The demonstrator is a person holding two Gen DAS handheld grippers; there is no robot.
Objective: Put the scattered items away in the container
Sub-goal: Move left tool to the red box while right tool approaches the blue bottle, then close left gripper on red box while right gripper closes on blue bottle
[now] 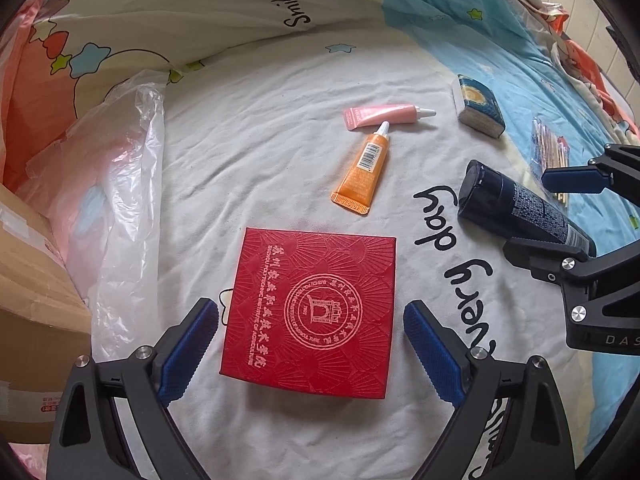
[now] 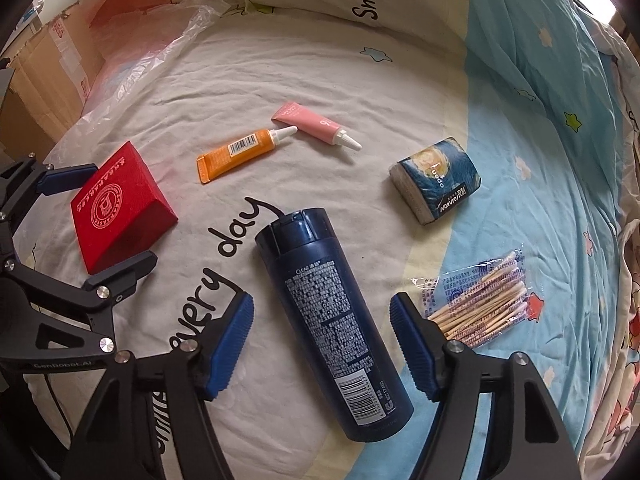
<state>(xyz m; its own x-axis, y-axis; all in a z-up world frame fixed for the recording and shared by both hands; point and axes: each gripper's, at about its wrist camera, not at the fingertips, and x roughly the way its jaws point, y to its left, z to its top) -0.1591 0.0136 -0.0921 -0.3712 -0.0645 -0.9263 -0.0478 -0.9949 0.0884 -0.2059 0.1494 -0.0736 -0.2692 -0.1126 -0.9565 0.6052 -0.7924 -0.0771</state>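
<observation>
The left gripper [image 1: 312, 344] straddled the red gift box [image 1: 310, 312] on the bedsheet [image 1: 248, 140], jaws spread and not touching it. The right gripper [image 2: 322, 344] bracketed the dark shampoo bottle [image 2: 332, 320], pads apart from it. Each probably needed lowering and centring before squeezing, so neither item slipped.

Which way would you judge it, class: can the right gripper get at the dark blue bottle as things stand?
Probably yes. The right gripper already straddles the dark blue bottle, which lies flat on the bedsheet; its pads do not yet press on it. The cotton swab packet lies close outside one finger.
</observation>
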